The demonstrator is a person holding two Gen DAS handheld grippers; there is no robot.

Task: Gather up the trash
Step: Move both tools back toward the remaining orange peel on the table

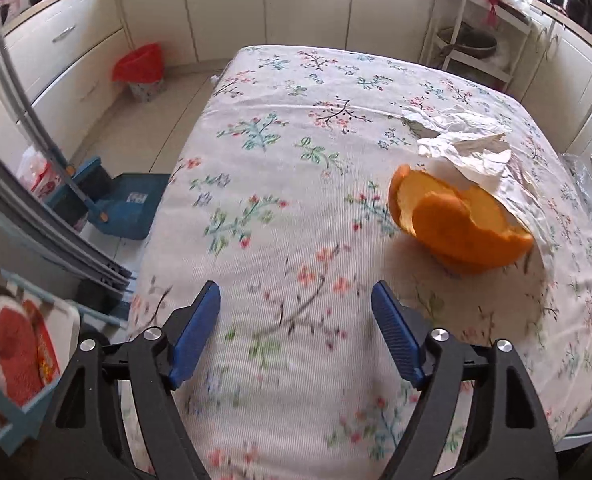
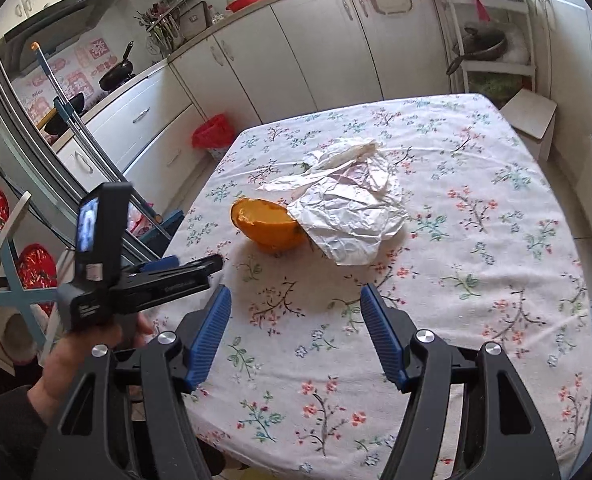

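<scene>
Orange peel (image 2: 267, 227) touches crumpled paper (image 2: 350, 216) mid-counter (image 2: 476, 280), edges well apart; left gripper (image 1: 296, 320) and right gripper (image 2: 296, 320) hover level, jaws apart, empty.

Kitchen w/ cream cabinets (image 2: 296, 40), pale tile floor (image 1: 135, 120), floral-cloth table (image 2: 476, 260), white shelf rack (image 2: 492, 40).

Orange peels: one (image 2: 267, 227), ahead of the right tongs (image 2: 296, 334)
Crumpled papers: one (image 2: 350, 208), just beyond the peel
Bins: one (image 2: 212, 135), far ahead-left
Tongs: two; left pair (image 1: 296, 334)
</scene>
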